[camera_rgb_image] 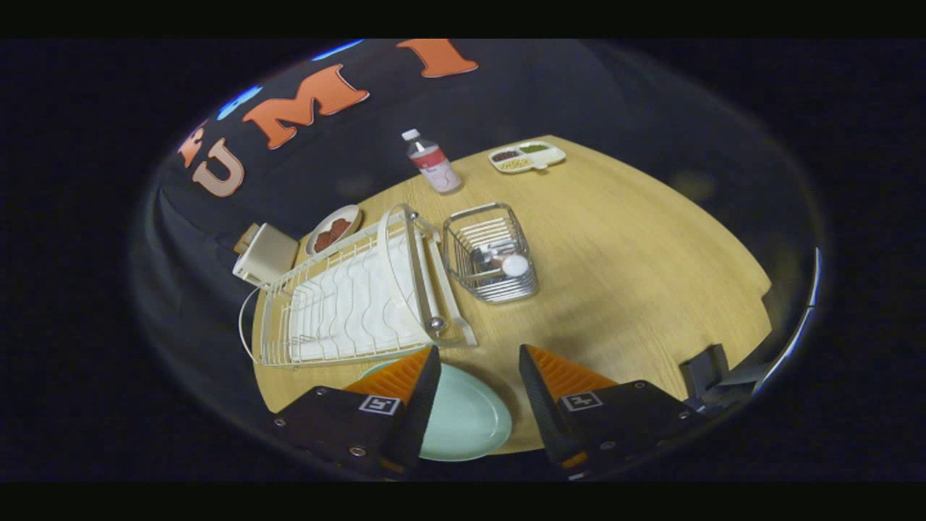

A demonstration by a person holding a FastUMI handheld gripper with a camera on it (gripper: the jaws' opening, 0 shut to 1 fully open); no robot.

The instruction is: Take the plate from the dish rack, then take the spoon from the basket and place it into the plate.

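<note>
Two fingers of the gripper (pixel 477 376) spread wide apart, clamped on nothing, held above the near edge of the table (pixel 651 275).

Plate (pixel 466 416): pale green, already out of the dish rack (pixel 362 297), lying flat on the table at its near edge, partly under the left finger and partly in the gap between the fingers. Likely ceramic or melamine: stiff, smooth, slippery at the rim, chippable if struck. No further grasp needed, judging by its position.

Spoon (pixel 492 257): inside the wire basket (pixel 492 253), just beside the right end of the dish rack, beyond the fingers toward the table's middle. Probably light, rigid, thin and slick; best taken across the handle, where the section is narrow and clear of the wires. Risk of pivoting in the grip if pinched near one end.

Hard to make out: spoon's handle and bowl not separable among the basket wires; a round white item (pixel 515 265) beside it, identity unclear. Orientation of the spoon cannot be told. Plate's near-left part hidden behind the left finger. Rack appears to hold no crockery, though its wires blur against the white tray.
</note>
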